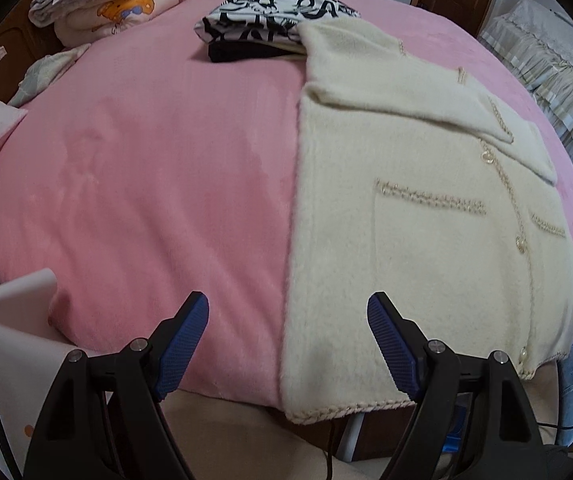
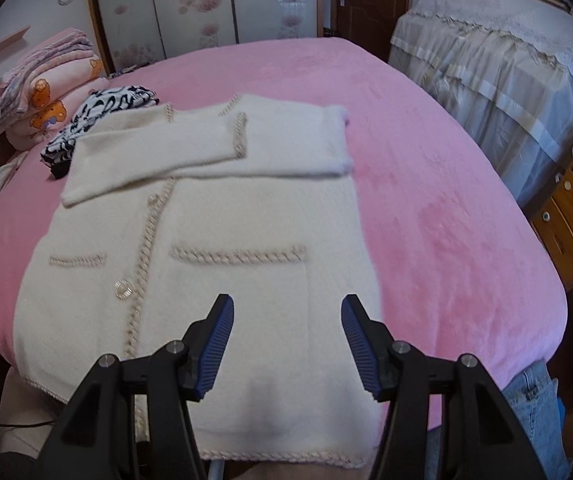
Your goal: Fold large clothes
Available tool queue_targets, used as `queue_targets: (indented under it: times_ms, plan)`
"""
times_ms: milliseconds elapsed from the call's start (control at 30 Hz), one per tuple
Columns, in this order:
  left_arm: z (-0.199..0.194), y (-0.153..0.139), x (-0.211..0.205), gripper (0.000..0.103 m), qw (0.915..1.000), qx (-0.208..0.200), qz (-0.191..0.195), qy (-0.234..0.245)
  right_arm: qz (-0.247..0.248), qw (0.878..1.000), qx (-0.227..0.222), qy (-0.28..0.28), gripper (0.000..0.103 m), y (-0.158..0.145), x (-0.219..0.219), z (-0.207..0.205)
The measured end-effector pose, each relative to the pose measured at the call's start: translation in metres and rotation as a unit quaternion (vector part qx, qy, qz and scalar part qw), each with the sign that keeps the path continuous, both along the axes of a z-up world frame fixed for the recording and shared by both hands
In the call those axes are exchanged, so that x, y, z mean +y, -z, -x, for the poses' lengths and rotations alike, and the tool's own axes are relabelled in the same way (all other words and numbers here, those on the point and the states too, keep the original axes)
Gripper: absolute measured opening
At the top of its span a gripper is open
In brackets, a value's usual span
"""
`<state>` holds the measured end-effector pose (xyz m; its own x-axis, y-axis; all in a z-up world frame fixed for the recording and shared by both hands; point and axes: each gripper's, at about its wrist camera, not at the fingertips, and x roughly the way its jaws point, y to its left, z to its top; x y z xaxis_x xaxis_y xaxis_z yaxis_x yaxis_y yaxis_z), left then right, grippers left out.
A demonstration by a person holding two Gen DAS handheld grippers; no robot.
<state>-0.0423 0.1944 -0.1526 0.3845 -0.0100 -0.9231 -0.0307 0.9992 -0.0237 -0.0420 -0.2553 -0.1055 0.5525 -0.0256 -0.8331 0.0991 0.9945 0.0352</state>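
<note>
Cream cardigan [image 2: 190, 264] lies flat on the pink bed [image 1: 146, 168], sleeves already crossed over its chest. It looks soft, fluffy and floppy, so pinch the braided hem corners. Left gripper [image 1: 288, 344] hangs wide open and empty over its near left edge; right gripper [image 2: 286, 344], jaws parted and empty, sits above the hem just ahead.

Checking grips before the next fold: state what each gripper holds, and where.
Nothing is held. The left gripper and the right gripper both hang open above the cream cardigan.
</note>
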Motion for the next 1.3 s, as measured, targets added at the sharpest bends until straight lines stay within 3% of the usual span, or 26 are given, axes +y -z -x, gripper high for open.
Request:
queue_targets:
  times_ms: [367,633,900,1133,1300]
  plan:
    - [0.001,0.048,-0.005,0.080,0.9969,0.076,-0.002,0.018,-0.006,0.997,0.070,0.019,0.056,0.050,-0.019,0.019]
    - [0.000,0.087,0.007,0.080,0.9898,0.135,0.041,0.017,-0.034,0.993,0.106,0.031,0.056,0.077,-0.034,0.023]
    - [0.002,0.102,0.014,0.085,0.9817,0.166,0.092,0.010,-0.083,0.990,0.111,0.015,0.056,0.088,-0.043,0.029]
    - [0.008,0.112,-0.001,0.093,0.9805,0.180,0.068,0.040,-0.124,0.988,0.096,0.007,0.056,0.086,-0.059,0.041]
    - [0.009,0.118,-0.011,0.100,0.9798,0.184,0.062,0.051,-0.123,0.987,0.095,0.031,0.056,0.085,-0.080,0.045]
